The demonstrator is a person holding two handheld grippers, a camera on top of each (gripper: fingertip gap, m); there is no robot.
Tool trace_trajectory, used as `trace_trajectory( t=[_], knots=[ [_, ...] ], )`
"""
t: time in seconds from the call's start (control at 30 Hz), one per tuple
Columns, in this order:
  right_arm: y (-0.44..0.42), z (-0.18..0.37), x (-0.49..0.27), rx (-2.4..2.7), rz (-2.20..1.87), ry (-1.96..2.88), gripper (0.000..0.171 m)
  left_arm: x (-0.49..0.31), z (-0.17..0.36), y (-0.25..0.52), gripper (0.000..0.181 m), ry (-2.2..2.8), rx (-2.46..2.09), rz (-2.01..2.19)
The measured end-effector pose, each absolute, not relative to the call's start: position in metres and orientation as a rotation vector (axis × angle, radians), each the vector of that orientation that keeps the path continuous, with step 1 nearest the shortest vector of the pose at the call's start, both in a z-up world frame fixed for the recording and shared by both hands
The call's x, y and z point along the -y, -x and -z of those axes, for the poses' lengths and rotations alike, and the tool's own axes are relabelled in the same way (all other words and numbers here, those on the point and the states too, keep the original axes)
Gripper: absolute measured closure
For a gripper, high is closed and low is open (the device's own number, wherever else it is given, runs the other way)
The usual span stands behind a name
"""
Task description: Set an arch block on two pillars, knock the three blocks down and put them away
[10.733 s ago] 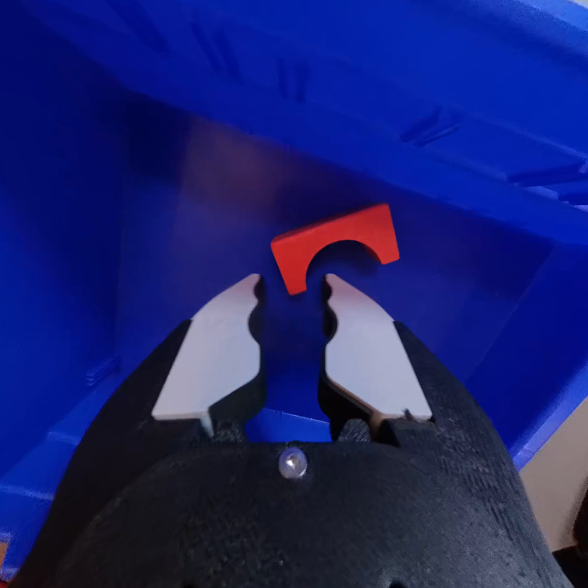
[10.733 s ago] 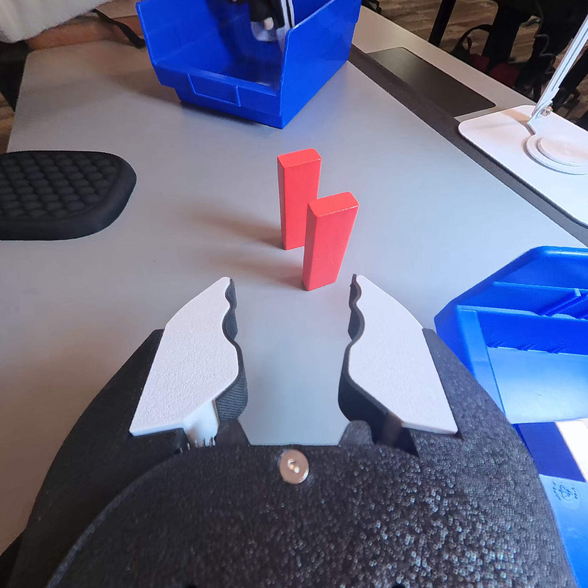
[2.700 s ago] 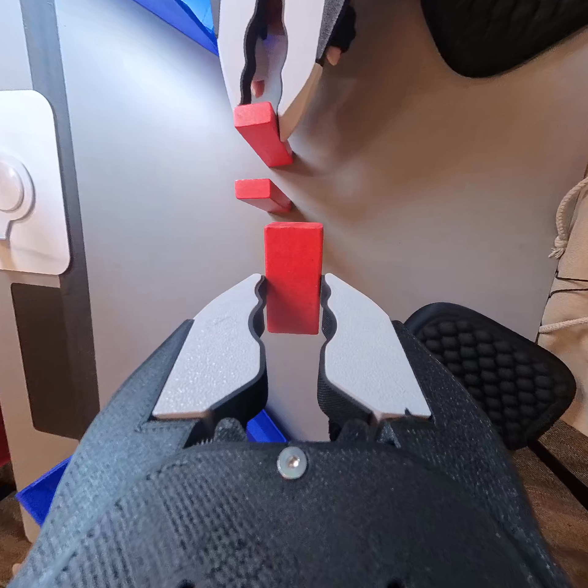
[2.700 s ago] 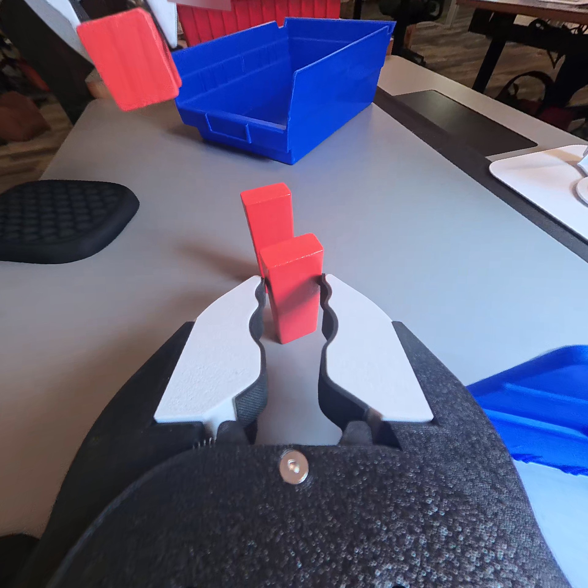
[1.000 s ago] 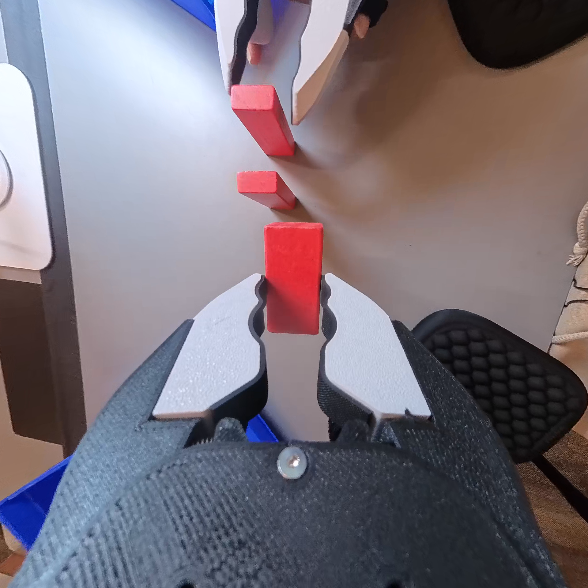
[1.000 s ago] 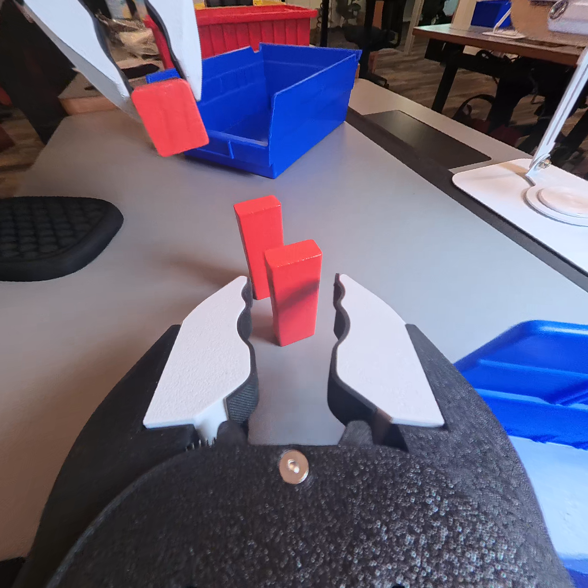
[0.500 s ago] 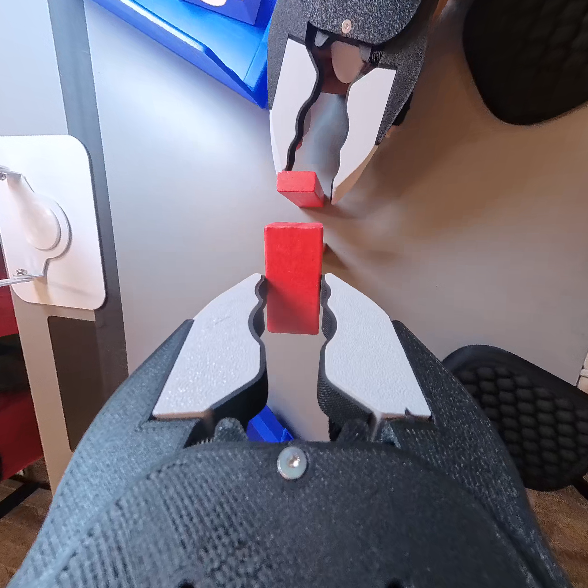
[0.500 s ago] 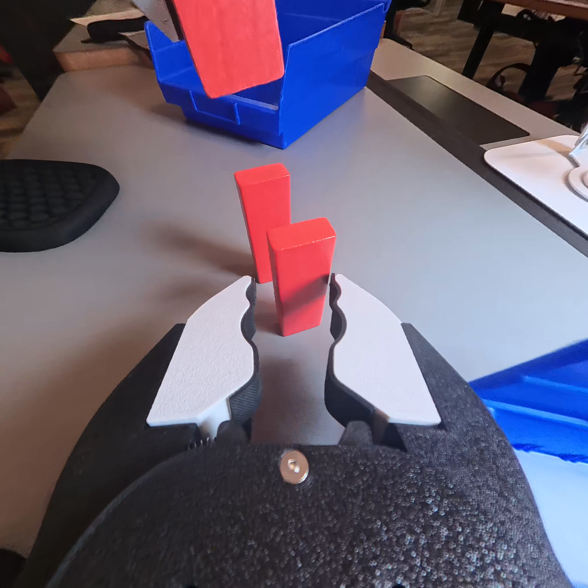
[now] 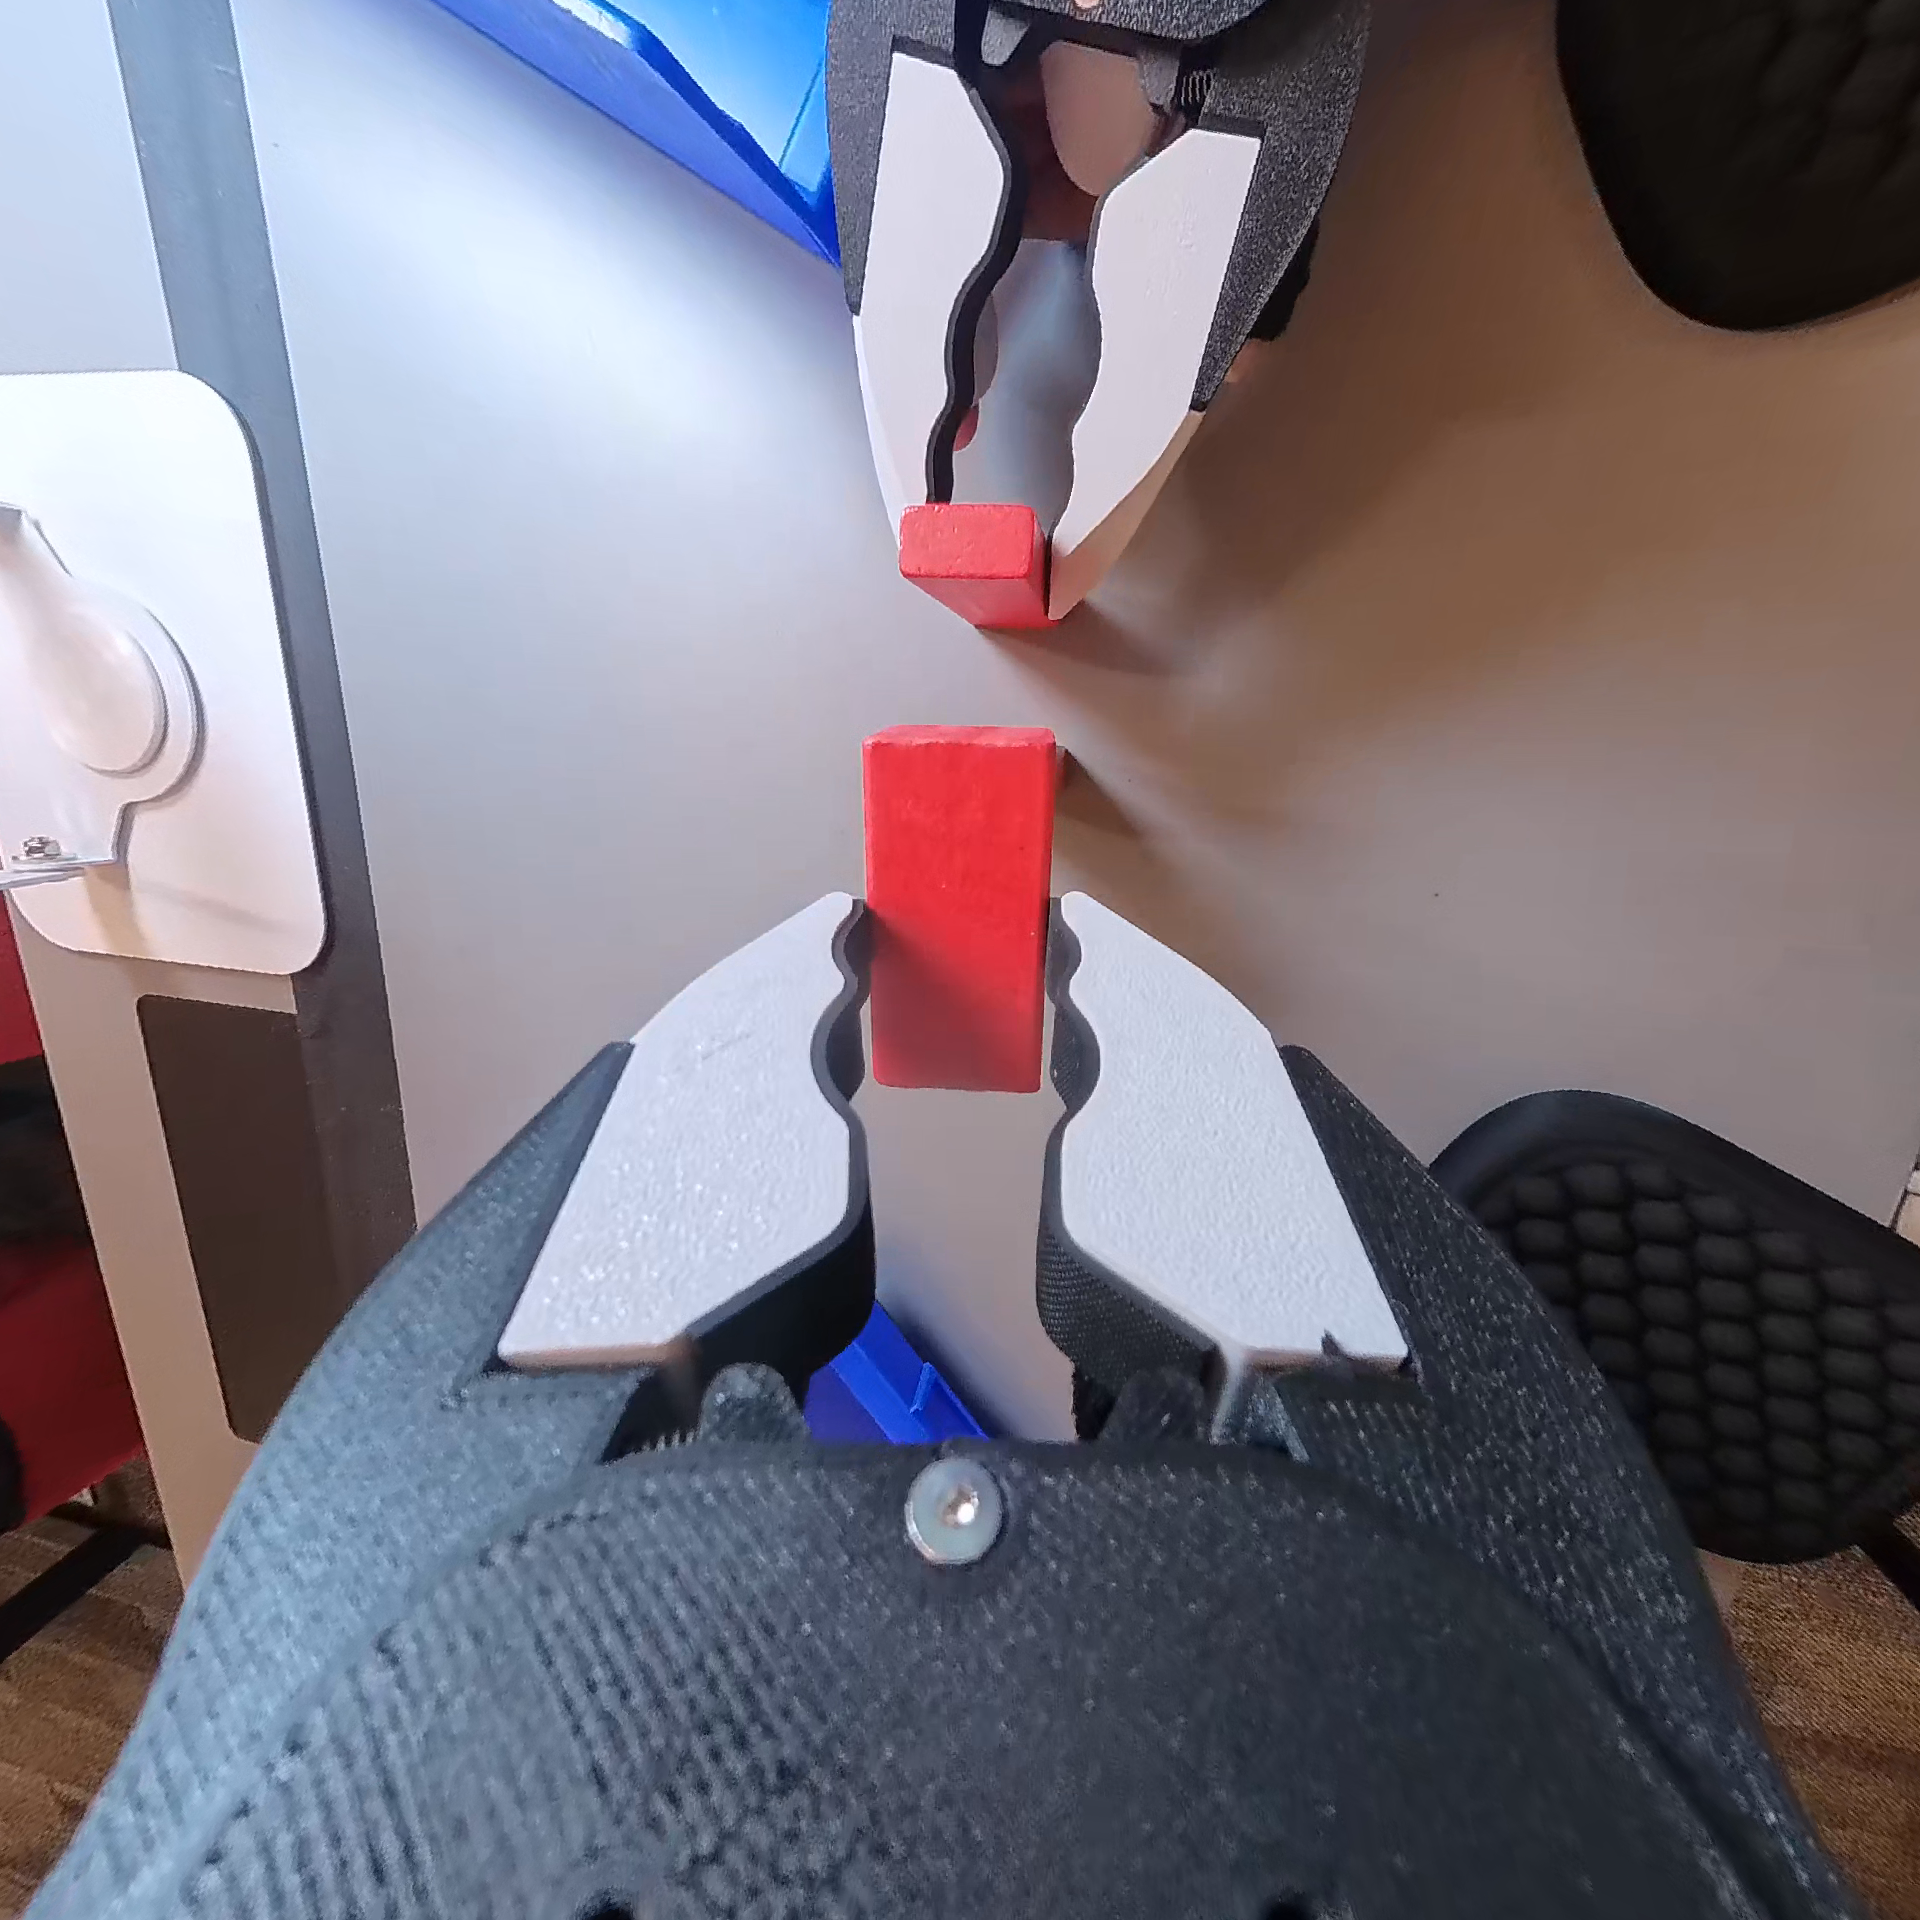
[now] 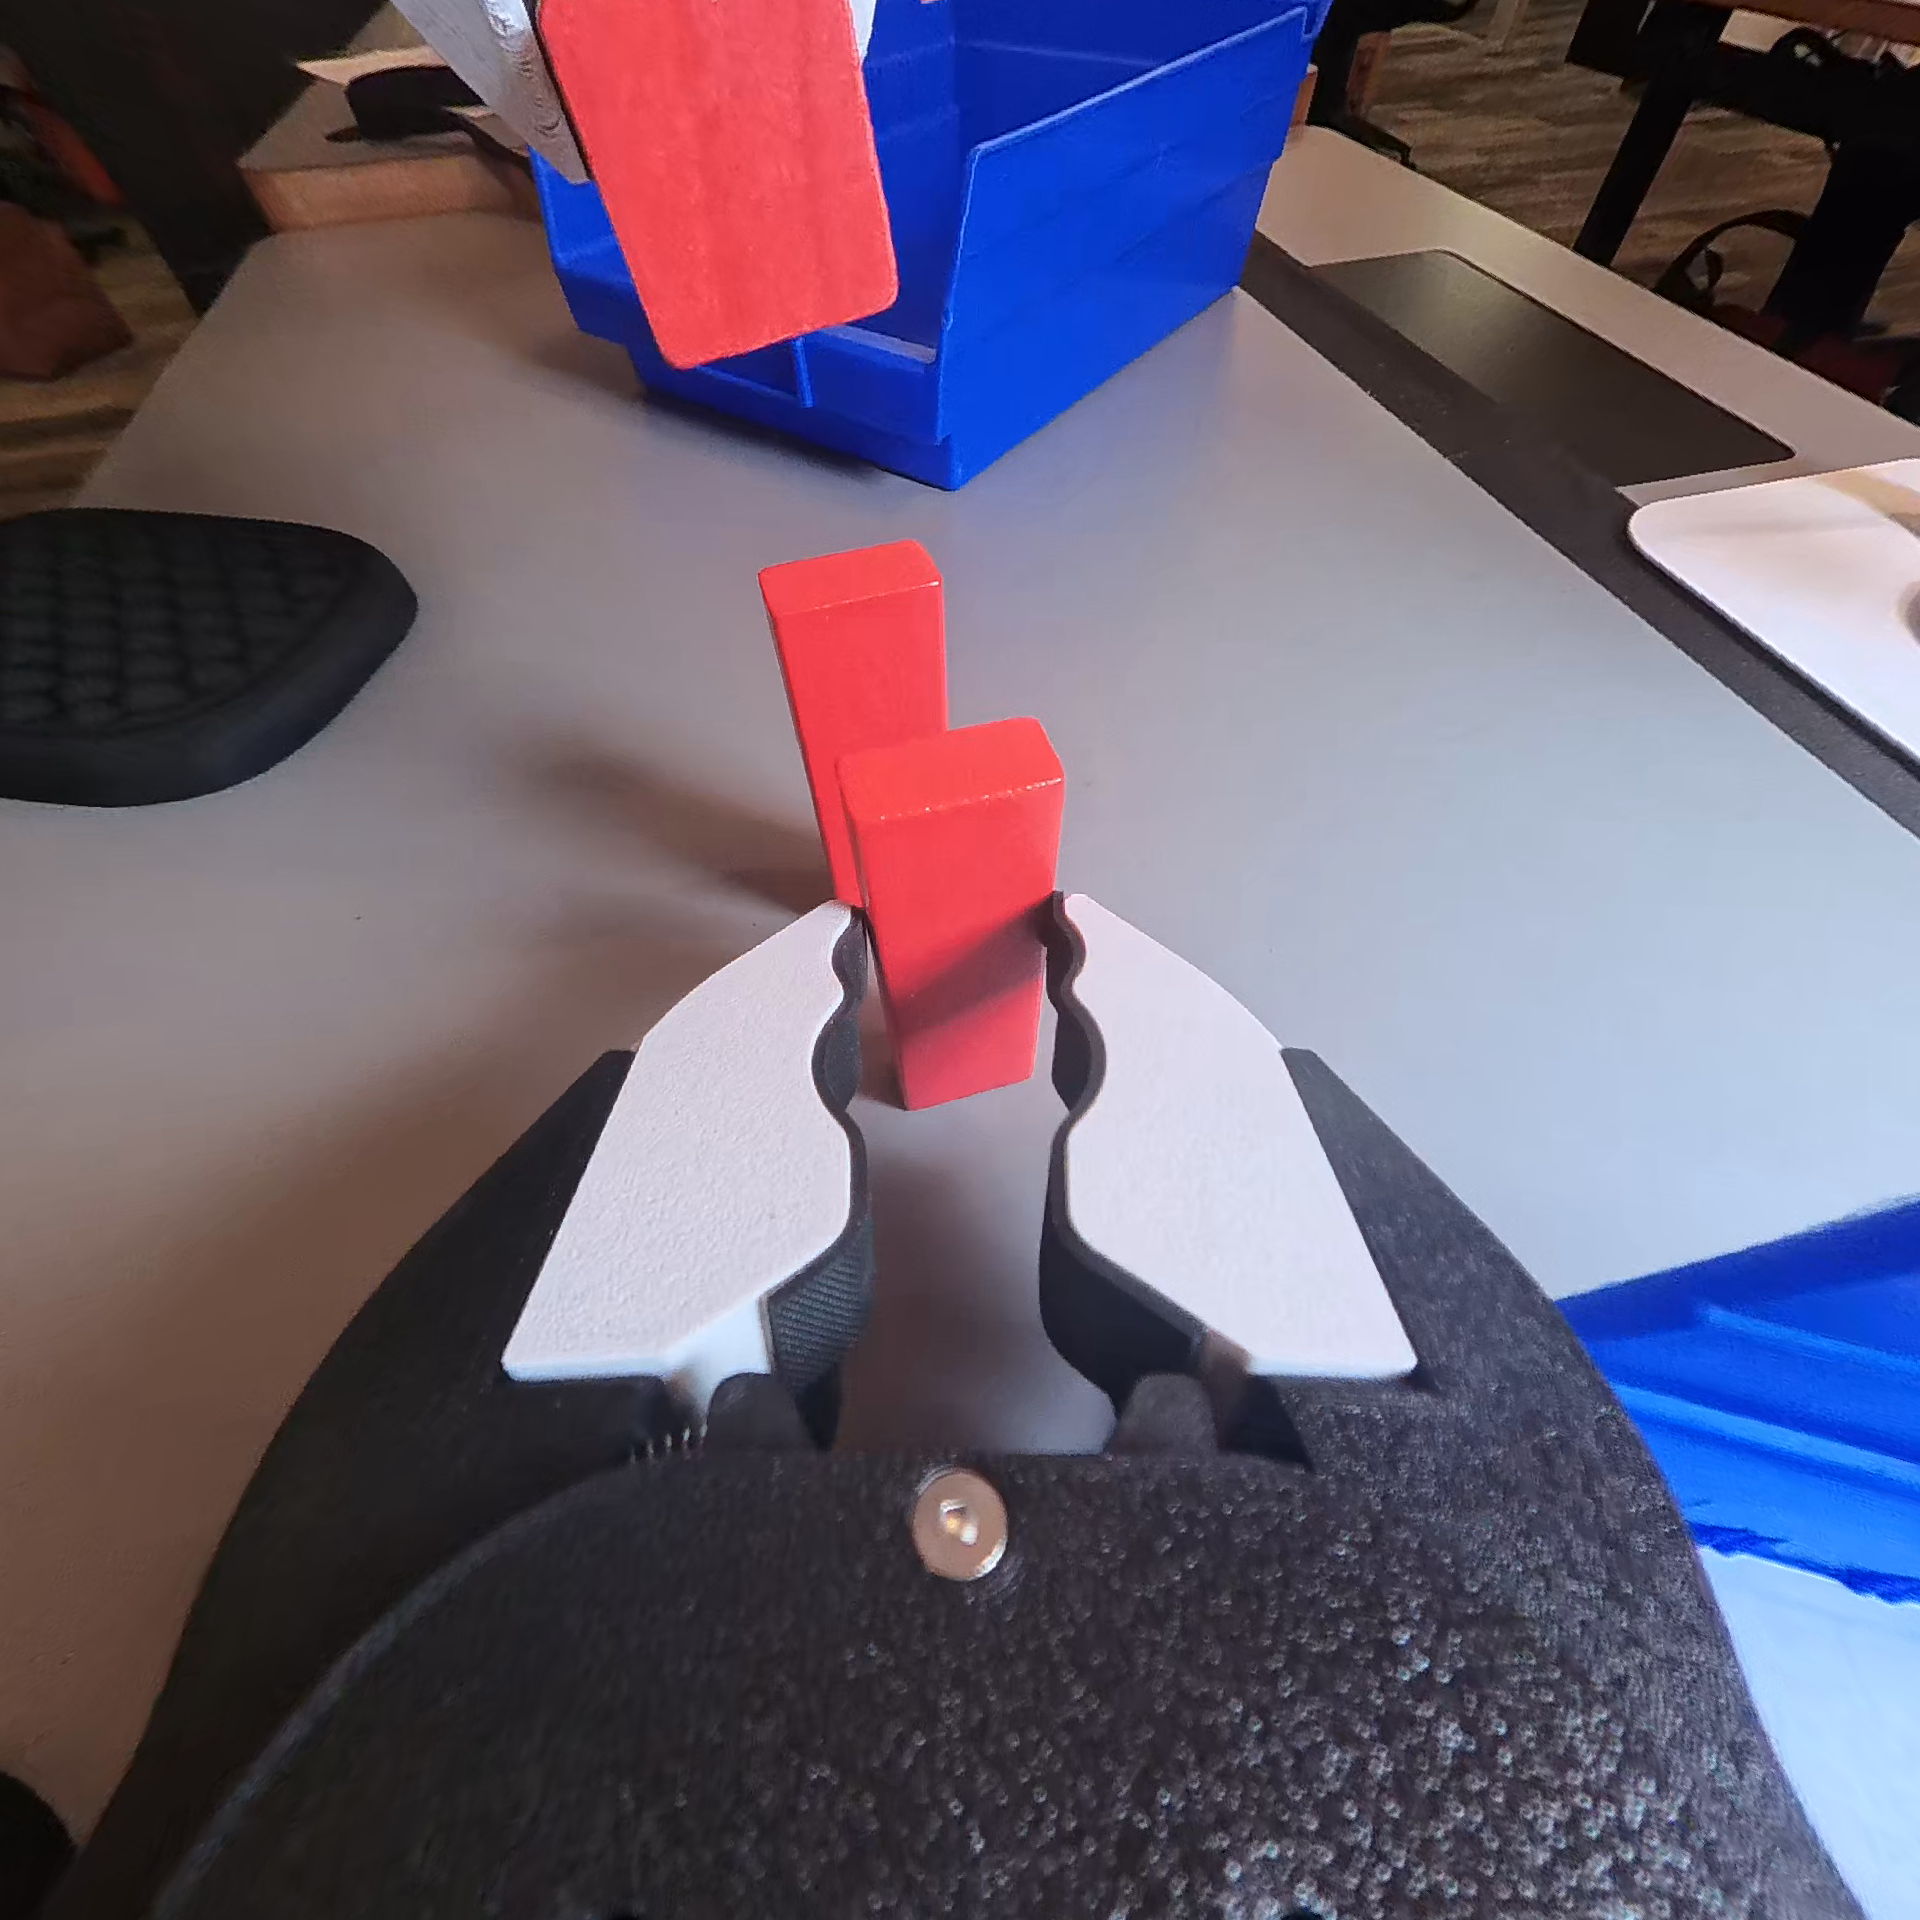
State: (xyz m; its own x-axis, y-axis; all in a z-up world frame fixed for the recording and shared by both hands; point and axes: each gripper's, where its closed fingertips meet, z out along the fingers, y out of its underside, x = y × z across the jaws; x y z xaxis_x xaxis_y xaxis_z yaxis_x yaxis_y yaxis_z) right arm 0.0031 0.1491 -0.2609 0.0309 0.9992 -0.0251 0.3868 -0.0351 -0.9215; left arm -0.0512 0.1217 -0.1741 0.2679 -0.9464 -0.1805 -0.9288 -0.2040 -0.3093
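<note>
Since a second ago the right gripper (image 10: 956, 914) has closed on the near pillar (image 10: 951, 914), standing on the surface (image 10: 1351, 779). Left gripper (image 9: 956, 914) clamps the arch (image 9: 956, 914) above. Judged light, rigid, smooth; grip flat sides.

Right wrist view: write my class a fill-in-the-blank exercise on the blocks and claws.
The arch block is gripped by the ____ claw.
The right claw is shut on the near pillar, which stands ____.
The bin beyond the far pillar is ____.
Missing words: left; upright; blue.
</note>
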Motion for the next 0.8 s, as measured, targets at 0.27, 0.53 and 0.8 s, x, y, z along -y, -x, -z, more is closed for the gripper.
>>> trace_trajectory(
  t=[0.27, 0.53, 0.8],
  knots=[
    [-0.0038, 0.2609, -0.1484, 1.473, -1.025, 1.522, 0.138, -0.1221, 0.1749, 0.0497, 0.149, 2.188, -1.72, 0.062],
    [-0.0045, 0.2607, -0.1482, 1.482, -1.042, 1.517, 0.138, -0.1229, 0.177, 0.0485, 0.149, 2.191, -1.728, 0.06],
    [-0.0044, 0.2609, -0.1476, 1.486, -1.049, 1.515, 0.138, -0.1234, 0.1776, 0.0471, 0.149, 2.19, -1.733, 0.058]
  ],
)
